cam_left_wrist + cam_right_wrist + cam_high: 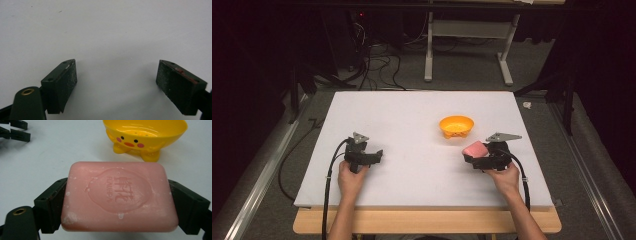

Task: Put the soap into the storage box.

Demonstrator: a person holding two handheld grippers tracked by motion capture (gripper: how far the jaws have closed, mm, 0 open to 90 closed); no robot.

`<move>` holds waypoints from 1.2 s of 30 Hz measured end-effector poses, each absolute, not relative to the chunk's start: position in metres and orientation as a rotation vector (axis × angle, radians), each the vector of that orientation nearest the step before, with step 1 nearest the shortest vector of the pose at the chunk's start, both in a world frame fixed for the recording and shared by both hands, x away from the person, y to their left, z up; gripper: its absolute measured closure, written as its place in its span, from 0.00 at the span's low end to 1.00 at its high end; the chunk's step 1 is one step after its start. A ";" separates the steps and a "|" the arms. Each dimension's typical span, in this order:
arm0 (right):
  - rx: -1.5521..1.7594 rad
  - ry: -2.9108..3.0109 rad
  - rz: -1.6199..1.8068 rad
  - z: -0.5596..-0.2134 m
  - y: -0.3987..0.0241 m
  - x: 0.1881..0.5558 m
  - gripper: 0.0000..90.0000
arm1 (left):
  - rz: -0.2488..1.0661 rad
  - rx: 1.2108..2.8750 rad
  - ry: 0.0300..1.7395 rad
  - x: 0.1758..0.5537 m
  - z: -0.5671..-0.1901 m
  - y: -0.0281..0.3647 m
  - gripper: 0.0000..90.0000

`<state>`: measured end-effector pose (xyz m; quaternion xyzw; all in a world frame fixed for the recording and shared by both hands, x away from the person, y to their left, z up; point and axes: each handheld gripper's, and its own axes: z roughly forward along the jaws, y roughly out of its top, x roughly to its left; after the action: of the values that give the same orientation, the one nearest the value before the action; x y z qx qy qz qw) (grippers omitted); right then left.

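Left gripper low over the white worktop, at about 8 o'clock on the board, held in the person's left hand, cable trailing back off the near edge. Jaws wide apart in the left gripper view, nothing between the pads, bare white surface beneath.

Toward centre-right, at roughly 1 o'clock from board centre: yellow duck-faced soap dish, upright on its short feet, apart from both grippers. In the right gripper view, same soap dish at 12 o'clock beyond the jaws, painted face turned to the camera, small drain holes visible in the bowl; contents otherwise hard to make out.

Right gripper at about 4 o'clock on the board, held in the right hand, just near-side and slightly right of the dish. Jaws closed onto a pink soap bar, clamped by its two short ends. In the right gripper view, soap bar spanning the whole gap between the pads, broad face up, embossed oval stamp with characters legible, whitish residue flecks along edges and lower left corner. Bar not touching the dish; whether lifted clear of the worktop cannot be told.
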<state>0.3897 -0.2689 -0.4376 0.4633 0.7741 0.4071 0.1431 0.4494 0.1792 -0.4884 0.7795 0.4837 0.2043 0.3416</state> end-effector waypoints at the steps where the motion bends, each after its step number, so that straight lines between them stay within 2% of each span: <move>1: 1.347 2.222 1.184 -0.435 -0.270 0.389 0.15 | 0.531 2.027 1.258 0.449 -0.488 0.179 0.19; 36: 1.405 2.141 1.301 -0.390 -0.260 0.411 0.15 | 0.532 2.025 1.259 0.449 -0.489 0.179 0.19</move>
<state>0.4113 -0.2604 -0.3903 0.4846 0.7387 0.4489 0.1343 0.4493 0.1790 -0.4885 0.7788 0.4841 0.2047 0.3424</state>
